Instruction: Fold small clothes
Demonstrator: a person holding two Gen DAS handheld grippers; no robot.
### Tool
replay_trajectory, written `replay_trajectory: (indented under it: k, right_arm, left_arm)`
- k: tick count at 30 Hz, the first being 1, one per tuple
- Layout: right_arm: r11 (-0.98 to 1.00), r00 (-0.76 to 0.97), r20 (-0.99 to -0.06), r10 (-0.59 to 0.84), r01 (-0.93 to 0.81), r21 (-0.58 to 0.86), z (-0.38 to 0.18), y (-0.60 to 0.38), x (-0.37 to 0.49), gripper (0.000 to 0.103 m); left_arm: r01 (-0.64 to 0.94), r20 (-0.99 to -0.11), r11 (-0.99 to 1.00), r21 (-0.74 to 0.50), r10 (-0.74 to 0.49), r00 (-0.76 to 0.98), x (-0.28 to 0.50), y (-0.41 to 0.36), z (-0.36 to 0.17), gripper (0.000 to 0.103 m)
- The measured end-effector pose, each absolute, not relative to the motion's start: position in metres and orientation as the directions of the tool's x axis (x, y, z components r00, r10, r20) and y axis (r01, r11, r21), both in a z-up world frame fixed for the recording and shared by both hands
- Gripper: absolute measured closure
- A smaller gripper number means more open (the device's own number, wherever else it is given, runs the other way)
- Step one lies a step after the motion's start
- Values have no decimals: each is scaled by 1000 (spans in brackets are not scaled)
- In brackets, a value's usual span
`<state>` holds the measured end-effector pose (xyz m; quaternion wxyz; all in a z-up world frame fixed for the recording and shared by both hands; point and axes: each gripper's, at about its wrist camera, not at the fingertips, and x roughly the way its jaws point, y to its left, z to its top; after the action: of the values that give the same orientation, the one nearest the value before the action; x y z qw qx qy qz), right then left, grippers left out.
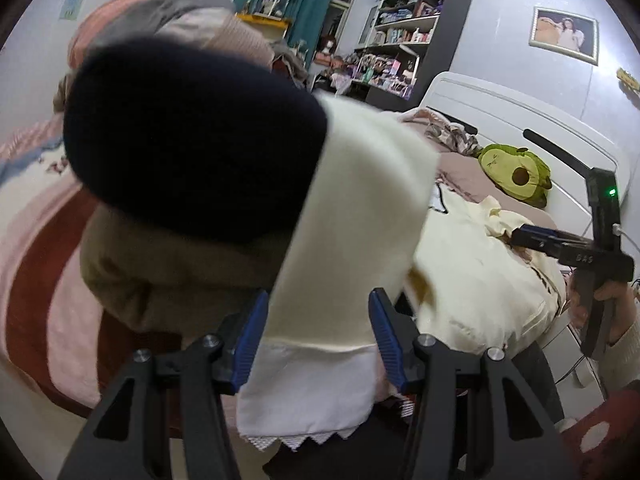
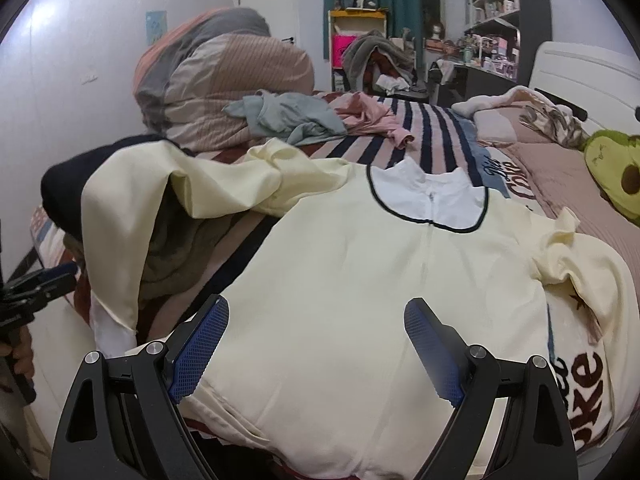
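Cream fabric: a soft, smooth pale-yellow garment is lying spread flat across the bed, its back facing up, with a white yoke panel outlined in dark piping and a faint centre seam running down.
Sleeve: the long cream sleeve is draping over a rounded navy bundle at the bed's left edge; its white cuff, ending in a zigzag trim, is hanging between the left tongs.
Left gripper: its ribbed blue pads are standing apart on either side of the sleeve, not pressing it, so the jaws are sitting open.
Right gripper: its dimpled blue pads are spread wide and empty, hovering over the garment's lower back.
Bedding: a striped pink, white and navy cover is lying under the garment, lettered in dark brown at the right.
Other cloth: a grey-blue piece and a pink piece are lying crumpled farther up the bed, near a bulky striped duvet roll.
Plush: a green avocado cushion is resting at the headboard side.
Hard to make out: the navy bundle is blurring heavily in the left view, possibly a knitted item; the garment's hem is cut off below the right tongs.
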<state>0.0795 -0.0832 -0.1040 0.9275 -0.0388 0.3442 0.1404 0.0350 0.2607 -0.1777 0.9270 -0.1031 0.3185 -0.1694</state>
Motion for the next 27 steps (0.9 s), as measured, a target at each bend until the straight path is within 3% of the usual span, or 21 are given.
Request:
replay_trajectory:
  k: [10, 12, 14, 24, 25, 27]
  right_arm:
    - [945, 708, -669, 225, -325, -26, -108, -42, 89, 15]
    - [943, 707, -670, 227, -330, -29, -108, -37, 90, 15]
    - [942, 706, -670, 230, -334, -29, -107, -33, 91, 15]
    - [937, 703, -666, 250, -350, -18, -106, -29, 92, 15]
    - [936, 703, -665, 252, -351, -17, -106, -29, 92, 15]
    - [935, 704, -663, 256, -353, -14, -104, -29, 91, 15]
  left_arm:
    - [302, -542, 872, -384, -478, 691, 56, 268, -205, 57]
    - [316, -533, 864, -392, -493, 688, 57, 268, -206, 73]
    - [330, -522, 854, -402, -510, 684, 57, 267, -205, 82]
    - [376, -484, 826, -420, -555, 676, 59, 255, -196, 82]
    - [377, -485, 826, -419, -555, 676, 58, 255, -195, 84]
    - [374, -490, 828, -418, -552, 675, 57, 253, -193, 99]
